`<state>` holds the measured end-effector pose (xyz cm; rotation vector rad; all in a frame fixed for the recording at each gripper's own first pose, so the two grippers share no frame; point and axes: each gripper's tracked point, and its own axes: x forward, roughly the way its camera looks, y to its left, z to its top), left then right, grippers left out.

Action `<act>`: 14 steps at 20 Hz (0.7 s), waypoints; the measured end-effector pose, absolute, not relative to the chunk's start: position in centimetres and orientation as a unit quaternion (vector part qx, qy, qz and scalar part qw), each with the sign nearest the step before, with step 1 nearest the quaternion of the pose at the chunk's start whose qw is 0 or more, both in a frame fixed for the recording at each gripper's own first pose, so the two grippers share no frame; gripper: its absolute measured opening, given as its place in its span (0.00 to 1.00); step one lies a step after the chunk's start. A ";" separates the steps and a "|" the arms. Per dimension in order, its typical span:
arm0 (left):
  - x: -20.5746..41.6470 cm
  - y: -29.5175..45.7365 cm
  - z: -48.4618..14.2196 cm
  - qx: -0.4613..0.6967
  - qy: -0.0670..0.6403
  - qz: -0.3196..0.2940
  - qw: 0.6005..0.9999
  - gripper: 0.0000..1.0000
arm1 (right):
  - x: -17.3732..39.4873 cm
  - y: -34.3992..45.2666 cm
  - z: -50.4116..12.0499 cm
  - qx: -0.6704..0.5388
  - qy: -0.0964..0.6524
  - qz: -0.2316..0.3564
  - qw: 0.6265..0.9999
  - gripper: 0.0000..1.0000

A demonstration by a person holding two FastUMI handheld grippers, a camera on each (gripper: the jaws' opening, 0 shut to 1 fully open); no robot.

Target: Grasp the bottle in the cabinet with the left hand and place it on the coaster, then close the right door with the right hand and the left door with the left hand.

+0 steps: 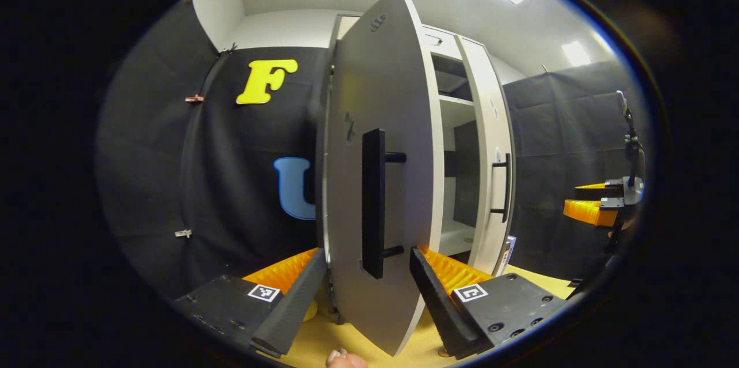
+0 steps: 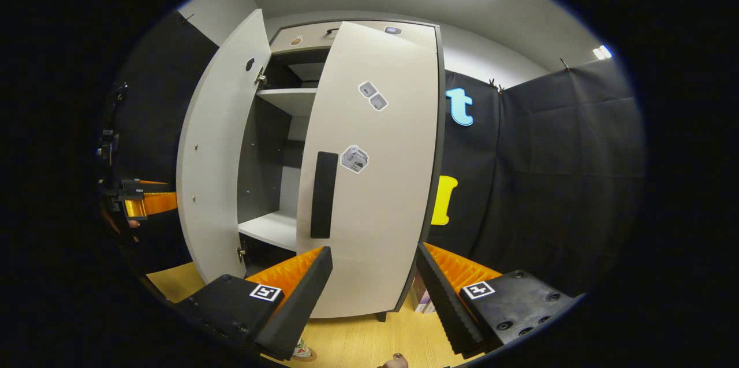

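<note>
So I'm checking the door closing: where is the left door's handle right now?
In the left gripper view the left door's handle stands upright, centred just beyond the open left tongs, on the door's face, left of the cabinet opening.

The left door point(image 1: 381, 183) stands ajar before the left claw point(image 1: 369, 293); the right door point(image 1: 491, 154) lies beyond it, right.

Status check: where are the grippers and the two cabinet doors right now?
Left gripper open, jaws either side of left door. Right gripper open, facing right door. Both doors ajar. Nothing blocking.
</note>
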<state>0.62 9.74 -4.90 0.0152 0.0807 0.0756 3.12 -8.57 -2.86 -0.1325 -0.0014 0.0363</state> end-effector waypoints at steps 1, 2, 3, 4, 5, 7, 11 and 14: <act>1.6 8.7 -5.2 0.004 0.039 0.027 0.999 0.94 | 3.1 -9.0 -2.7 -0.065 -0.002 0.015 0.998 0.97; 2.7 7.7 -5.5 -0.004 0.039 0.016 0.999 0.94 | 3.0 -9.4 -2.5 -0.063 -0.003 0.012 0.998 0.97; 3.9 6.6 -5.6 -0.013 0.035 0.003 0.999 0.91 | 2.9 -9.7 -2.5 -0.062 -0.003 0.010 0.998 0.97; 4.9 5.4 -5.6 -0.022 0.033 -0.007 0.999 0.94 | 2.9 -9.9 -2.3 -0.060 -0.004 0.009 0.998 0.97; 5.6 4.5 -5.3 -0.027 0.030 -0.012 0.999 0.94 | 2.8 -10.2 -2.3 -0.059 -0.004 0.008 0.998 0.97; 6.3 3.0 -4.4 -0.020 0.021 -0.019 0.999 0.92 | 2.4 -10.5 -2.0 -0.057 -0.007 0.007 0.998 0.97; 5.0 1.4 -3.6 0.020 0.019 -0.021 0.999 0.92 | 2.3 -9.7 -1.6 -0.052 -0.010 0.021 0.998 0.97; 3.3 0.0 -3.6 0.013 0.019 -0.022 0.999 0.94 | 2.2 -8.6 -1.4 -0.048 -0.011 0.040 0.998 0.97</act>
